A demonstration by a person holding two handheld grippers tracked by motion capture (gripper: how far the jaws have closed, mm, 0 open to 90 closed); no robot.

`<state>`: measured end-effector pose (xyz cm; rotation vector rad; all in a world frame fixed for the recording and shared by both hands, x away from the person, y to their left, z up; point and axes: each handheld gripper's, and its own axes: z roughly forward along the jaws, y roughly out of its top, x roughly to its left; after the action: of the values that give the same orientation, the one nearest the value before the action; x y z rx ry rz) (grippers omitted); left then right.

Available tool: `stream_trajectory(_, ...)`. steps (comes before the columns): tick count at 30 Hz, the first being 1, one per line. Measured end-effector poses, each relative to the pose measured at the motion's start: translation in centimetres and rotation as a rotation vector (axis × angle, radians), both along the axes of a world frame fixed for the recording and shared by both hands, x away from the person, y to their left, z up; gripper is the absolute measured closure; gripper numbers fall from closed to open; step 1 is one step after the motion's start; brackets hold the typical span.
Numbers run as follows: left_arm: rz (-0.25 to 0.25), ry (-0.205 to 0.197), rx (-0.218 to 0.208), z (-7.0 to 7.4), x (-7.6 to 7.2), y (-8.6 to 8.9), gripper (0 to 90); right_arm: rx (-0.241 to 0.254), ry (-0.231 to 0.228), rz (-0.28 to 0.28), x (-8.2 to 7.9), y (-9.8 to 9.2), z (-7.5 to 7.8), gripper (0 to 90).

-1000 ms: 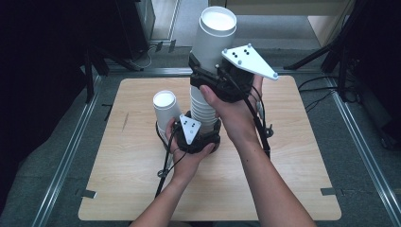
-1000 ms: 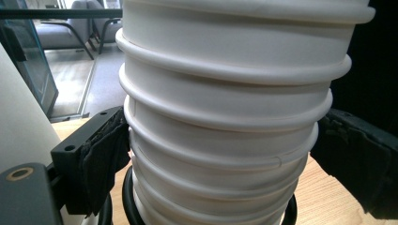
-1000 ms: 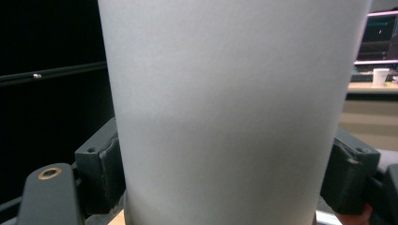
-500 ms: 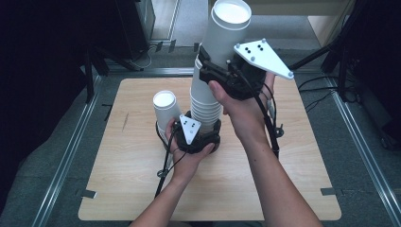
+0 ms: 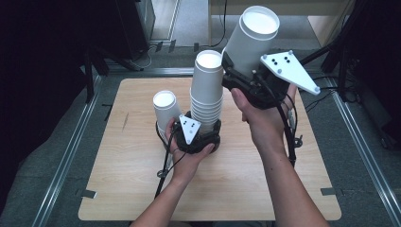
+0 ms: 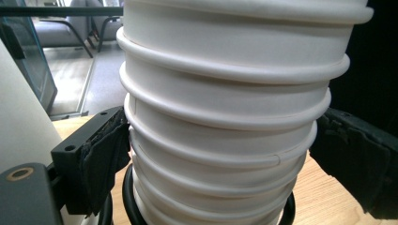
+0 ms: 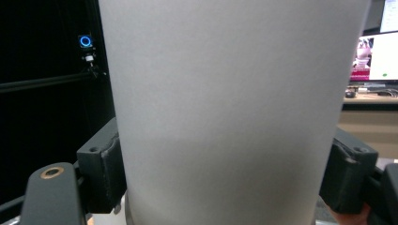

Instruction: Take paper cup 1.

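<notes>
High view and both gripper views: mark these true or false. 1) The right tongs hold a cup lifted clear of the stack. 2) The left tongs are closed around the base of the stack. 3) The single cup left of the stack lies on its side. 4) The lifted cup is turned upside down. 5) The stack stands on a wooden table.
1) True: the right tongs clamp a lifted cup, apart from the stack.
2) True: the left tongs press on the stack's lower cups.
3) False: the single cup stands upright.
4) False: the lifted cup's open mouth faces up, slightly tilted.
5) True: the table is light wood.
</notes>
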<state>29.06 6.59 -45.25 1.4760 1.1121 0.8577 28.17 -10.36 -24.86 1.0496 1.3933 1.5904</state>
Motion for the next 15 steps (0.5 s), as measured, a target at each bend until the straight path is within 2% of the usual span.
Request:
stream_trajectory(8,-0.05,-0.007,-0.015,0.1,-1.0,0.4,2.0,-0.003,0.022,-0.025,-0.3,-1.8,-2.3,18.4)
stream_trajectory(10,-0.065,-0.012,-0.013,0.1,-1.4,0.4,1.0,-0.027,0.019,-0.042,-0.4,-2.1,-3.4,18.4)
stream_trajectory(11,-0.08,-0.012,-0.015,0.1,-1.6,0.4,1.0,-0.027,0.019,-0.042,-0.4,-2.1,-3.4,18.4)
stream_trajectory(15,-0.112,-0.02,-0.009,0.0,-2.5,0.8,0.3,-0.042,0.032,-0.045,-0.7,-2.5,-4.9,18.3)
